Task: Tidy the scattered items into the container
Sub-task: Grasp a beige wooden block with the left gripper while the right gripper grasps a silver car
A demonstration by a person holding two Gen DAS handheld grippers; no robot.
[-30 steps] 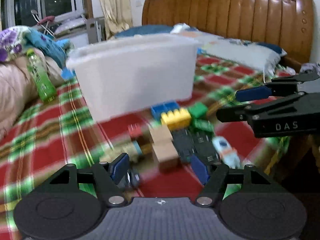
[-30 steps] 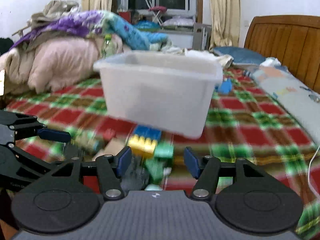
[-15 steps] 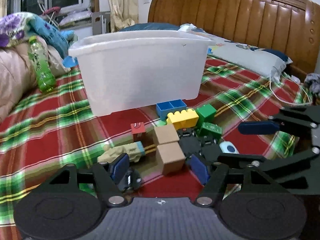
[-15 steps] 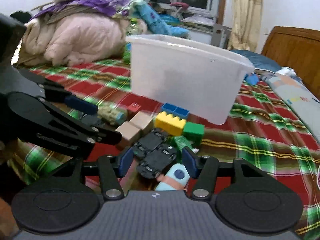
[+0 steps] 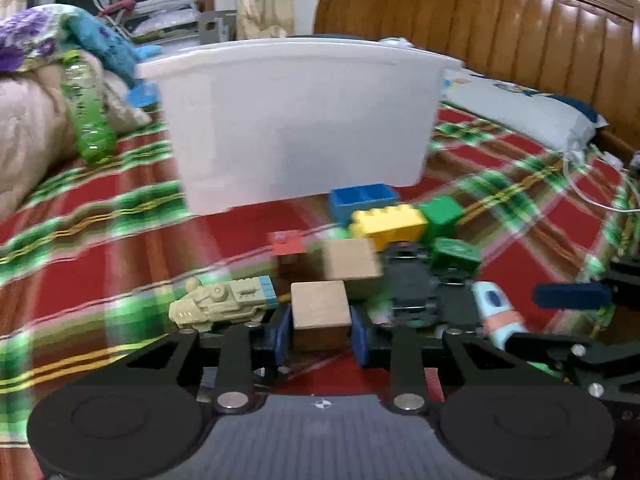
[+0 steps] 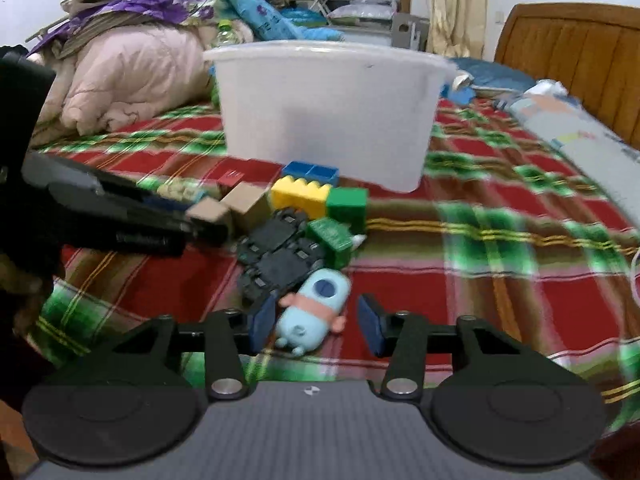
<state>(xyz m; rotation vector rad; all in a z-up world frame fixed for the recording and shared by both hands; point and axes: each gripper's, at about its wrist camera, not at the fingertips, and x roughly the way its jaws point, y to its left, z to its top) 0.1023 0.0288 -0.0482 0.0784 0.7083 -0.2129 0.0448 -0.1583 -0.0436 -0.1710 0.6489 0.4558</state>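
A white plastic tub (image 5: 296, 120) (image 6: 328, 108) stands on the plaid bedspread. In front of it lie scattered toys: a blue brick (image 5: 362, 198), a yellow brick (image 5: 386, 224), green blocks (image 5: 442, 212), two tan wooden cubes, black toy cars (image 6: 280, 252), a beige toy tank (image 5: 224, 304) and a light-blue toy figure (image 6: 316, 312). My left gripper (image 5: 320, 334) has its pads on both sides of the near wooden cube (image 5: 320, 314). My right gripper (image 6: 316, 326) is open, its jaws on either side of the light-blue figure without touching it.
A green bottle (image 5: 86, 116) leans on piled quilts (image 6: 132, 68) at the left. A pillow (image 5: 520, 108) and the wooden headboard (image 5: 500, 24) lie behind to the right. A white cable (image 5: 592, 196) lies at the right on the bedspread.
Both grippers have moved forward and down into the toys. The left jaws have narrowed around the near wooden cube. The right jaws now flank the light-blue figure.
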